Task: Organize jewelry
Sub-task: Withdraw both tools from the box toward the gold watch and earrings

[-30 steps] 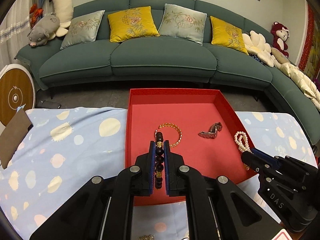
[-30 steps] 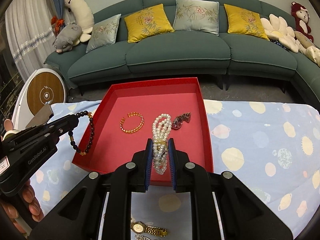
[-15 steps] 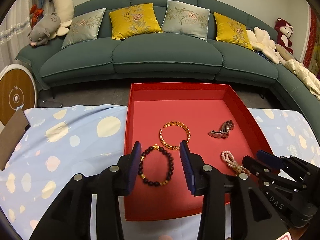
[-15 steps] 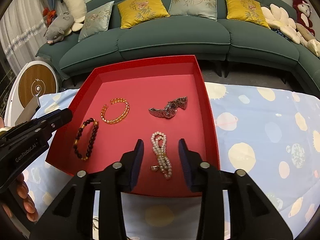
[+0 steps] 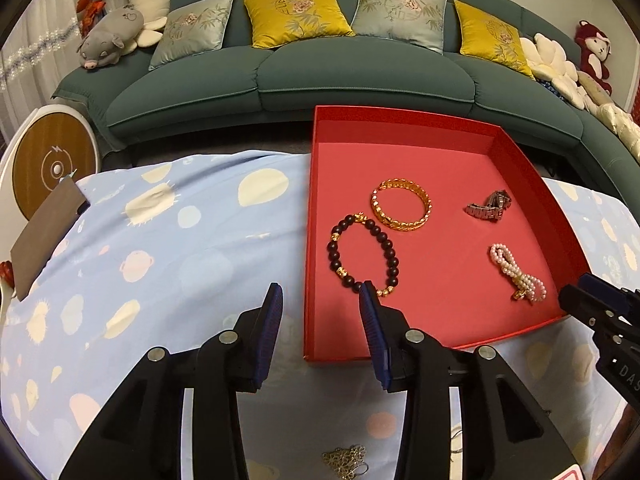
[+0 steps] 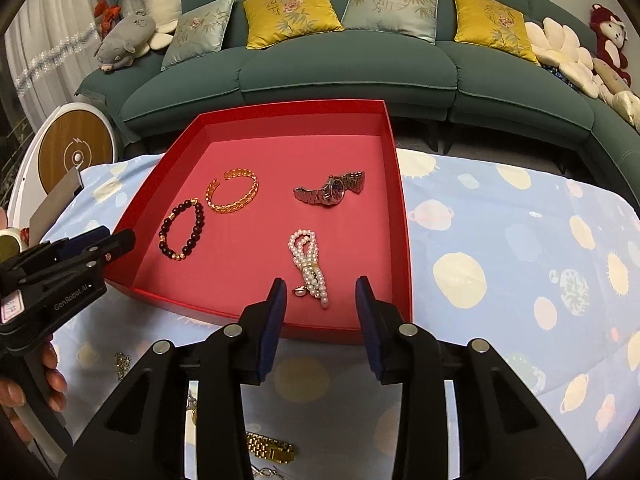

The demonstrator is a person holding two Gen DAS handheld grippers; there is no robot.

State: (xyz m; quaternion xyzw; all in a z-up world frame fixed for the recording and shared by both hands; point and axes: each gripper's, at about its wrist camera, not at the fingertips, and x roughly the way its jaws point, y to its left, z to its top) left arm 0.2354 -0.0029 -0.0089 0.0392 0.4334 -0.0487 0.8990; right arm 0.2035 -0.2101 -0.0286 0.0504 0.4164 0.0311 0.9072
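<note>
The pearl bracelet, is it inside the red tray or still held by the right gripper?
Inside. The pearl bracelet lies on the floor of the red tray; the right gripper is open and empty.

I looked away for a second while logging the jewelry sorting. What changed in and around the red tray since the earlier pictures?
Both hand-held grippers let go. The left hand-held gripper dropped the dark beaded bracelet into the red tray and now stands open, drawn back. The right hand-held gripper released the pearl bracelet, open too; its jaws have narrowed slightly since. The gold bangle and silver watch stayed put.
</note>
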